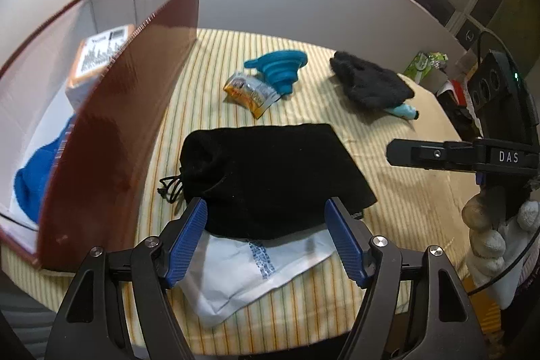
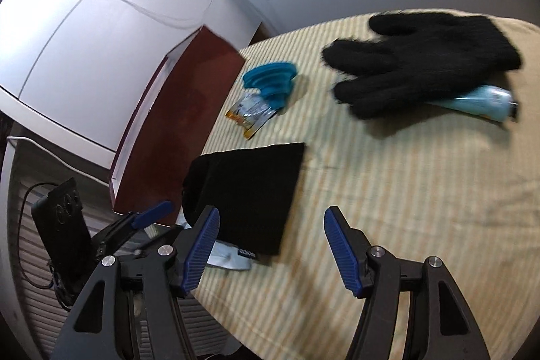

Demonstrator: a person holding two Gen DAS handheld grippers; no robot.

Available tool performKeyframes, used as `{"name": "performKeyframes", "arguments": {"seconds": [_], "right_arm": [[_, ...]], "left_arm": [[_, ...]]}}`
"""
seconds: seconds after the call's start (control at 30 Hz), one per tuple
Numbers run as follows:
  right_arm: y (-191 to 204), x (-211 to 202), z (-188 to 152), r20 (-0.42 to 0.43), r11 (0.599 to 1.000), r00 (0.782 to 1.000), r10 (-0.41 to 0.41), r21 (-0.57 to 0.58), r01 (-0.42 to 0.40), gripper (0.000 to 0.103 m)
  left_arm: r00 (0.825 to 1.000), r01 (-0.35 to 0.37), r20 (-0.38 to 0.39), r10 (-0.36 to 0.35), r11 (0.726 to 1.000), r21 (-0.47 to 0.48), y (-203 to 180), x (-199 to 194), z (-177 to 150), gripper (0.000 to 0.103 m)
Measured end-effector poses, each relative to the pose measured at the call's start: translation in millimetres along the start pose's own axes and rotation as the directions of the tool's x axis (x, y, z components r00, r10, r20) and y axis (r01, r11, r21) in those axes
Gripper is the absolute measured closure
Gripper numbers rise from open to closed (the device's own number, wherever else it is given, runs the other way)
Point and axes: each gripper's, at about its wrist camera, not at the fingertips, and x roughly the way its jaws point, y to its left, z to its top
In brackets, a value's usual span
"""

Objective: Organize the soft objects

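- Left gripper (image 1: 266, 238) spread wide, blue pads (image 1: 189, 238) apart, gripping nothing; hovering with the near edge of the black pouch (image 1: 270, 177) and the white packet (image 1: 249, 272) between its fingers, contact not discernible.
- Right gripper (image 2: 270, 245) likewise wide open and empty, above bare striped cloth (image 2: 405, 208); left pad just beside the near end of the black pouch (image 2: 246, 194).
- Black pouch lying flat on the white packet, drawstring (image 1: 170, 188) trailing toward the left.
- White packet printed with a blue band; print too small to read.
- Left of the left gripper, a dark red box (image 1: 111, 123), open-topped and white inside, holding a blue fabric item (image 1: 37, 171) and a small carton (image 1: 98, 63) with a barcode label; text illegible.
- Seen from the left wrist, to the right: the right gripper (image 1: 391, 152) side on, marked "DAS", held in a white-gloved hand (image 1: 496, 238).
- Farther ahead, an orange snack sachet (image 1: 251, 93) touching a teal collapsible funnel (image 1: 280, 70); sachet writing unreadable.
- Beyond, to the right, a black fuzzy glove (image 2: 428, 56) lying over a pale blue tube (image 2: 486, 102).
- Farthest, a green package (image 1: 423, 64) at the cloth's edge, lettering not legible.
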Motion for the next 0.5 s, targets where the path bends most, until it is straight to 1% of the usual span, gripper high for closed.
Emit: {"name": "performKeyframes", "arguments": {"seconds": [0.13,0.23,0.37,0.47,0.5], "right_arm": [[4,18,8,-0.037,1.0,0.999,-0.005,0.011,0.006,0.042],[5,28,10,-0.066,1.0,0.998,-0.006,0.015,0.007,0.042],[10,40,9,-0.099,1.0,0.995,-0.027,-0.01,0.026,0.042],[12,46,9,-0.116,0.999,0.992,-0.042,-0.019,0.04,0.053],[12,47,10,-0.118,0.999,0.992,-0.041,-0.019,0.039,0.058]], "left_arm": [[1.0,-0.012,-0.022,0.012,1.0,0.01,1,11,2,0.031],[1.0,-0.008,-0.021,0.008,1.0,0.006,2,15,4,0.03],[1.0,-0.003,-0.017,0.003,1.0,0.011,0,18,6,0.03],[1.0,0.005,-0.009,-0.005,1.0,0.016,-1,19,6,0.03],[1.0,0.007,-0.007,-0.007,1.0,0.02,-2,19,5,0.031]]}}
